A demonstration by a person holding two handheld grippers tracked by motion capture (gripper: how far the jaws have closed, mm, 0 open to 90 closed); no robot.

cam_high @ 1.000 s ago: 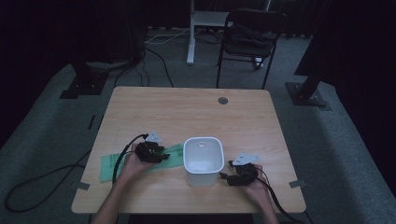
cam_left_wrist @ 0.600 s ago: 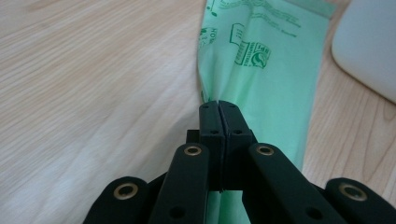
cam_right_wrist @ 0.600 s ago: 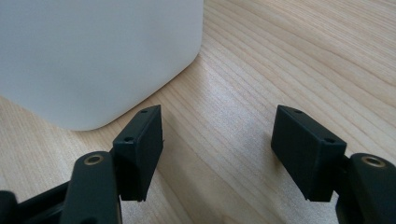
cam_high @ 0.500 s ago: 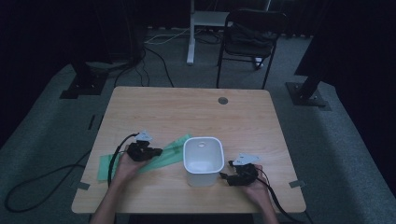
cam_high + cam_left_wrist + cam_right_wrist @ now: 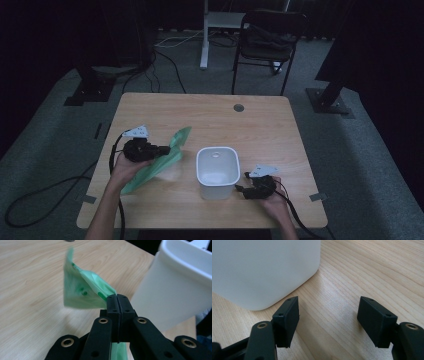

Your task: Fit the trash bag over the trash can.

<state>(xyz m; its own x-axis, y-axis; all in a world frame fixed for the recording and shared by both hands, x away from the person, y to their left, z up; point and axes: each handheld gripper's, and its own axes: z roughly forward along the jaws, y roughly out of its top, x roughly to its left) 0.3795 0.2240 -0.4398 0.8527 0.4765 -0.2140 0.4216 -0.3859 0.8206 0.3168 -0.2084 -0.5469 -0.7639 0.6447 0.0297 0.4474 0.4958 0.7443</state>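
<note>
A thin green plastic bag hangs from my left gripper, whose jaws are shut on one edge of it. In the left gripper view the closed pads pinch the bag, and its free corner stands up over the table. The bag's lower end trails down by the person's left hand. A white plastic bin stands upright in the middle of the table, just right of the bag. My right gripper rests low beside the bin's right wall. Its jaws stand open with bare wood between them, and the bin is to their left.
The wooden table has a small round grommet near its far edge. A black chair and a white post stand on the floor behind it. Cables trail from both grippers off the near edge.
My left gripper has closed on the green bag and lifted it off the table, so the bag now stands up beside the bin. The right gripper has stayed in place.
</note>
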